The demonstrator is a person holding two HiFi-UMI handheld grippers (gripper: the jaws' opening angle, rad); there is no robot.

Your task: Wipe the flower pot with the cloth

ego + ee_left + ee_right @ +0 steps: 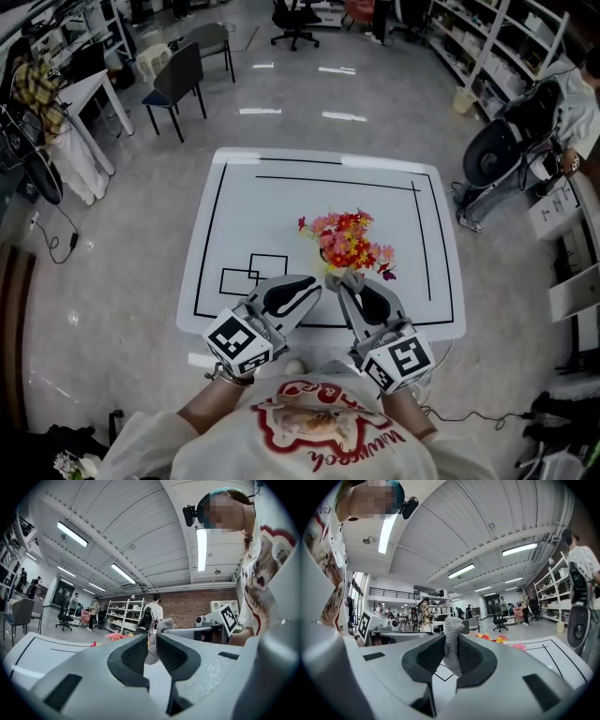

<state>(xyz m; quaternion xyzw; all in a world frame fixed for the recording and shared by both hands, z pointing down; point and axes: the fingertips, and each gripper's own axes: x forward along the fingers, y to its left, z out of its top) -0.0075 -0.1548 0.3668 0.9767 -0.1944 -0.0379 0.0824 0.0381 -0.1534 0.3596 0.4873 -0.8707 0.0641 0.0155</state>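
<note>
Your right hand-held gripper [453, 645] is clamped on the grey cloth [452, 625], just short of the flower pot [349, 246] at mid-bench [244, 197]. The left hand-held gripper [151, 641] stands a slit apart and looks empty. Steady the pot with it, then press the cloth's loose end low against the pot's wall, clear of the blooms.

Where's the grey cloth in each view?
Head view: cloth at centre, in the right tongs' tips, just below the flowers.
Left gripper view: cloth at centre, beyond the left tongs' tips.
Right gripper view: cloth at centre, clamped upright.
Shared landmark: the flowers, on the table in all three.
</note>
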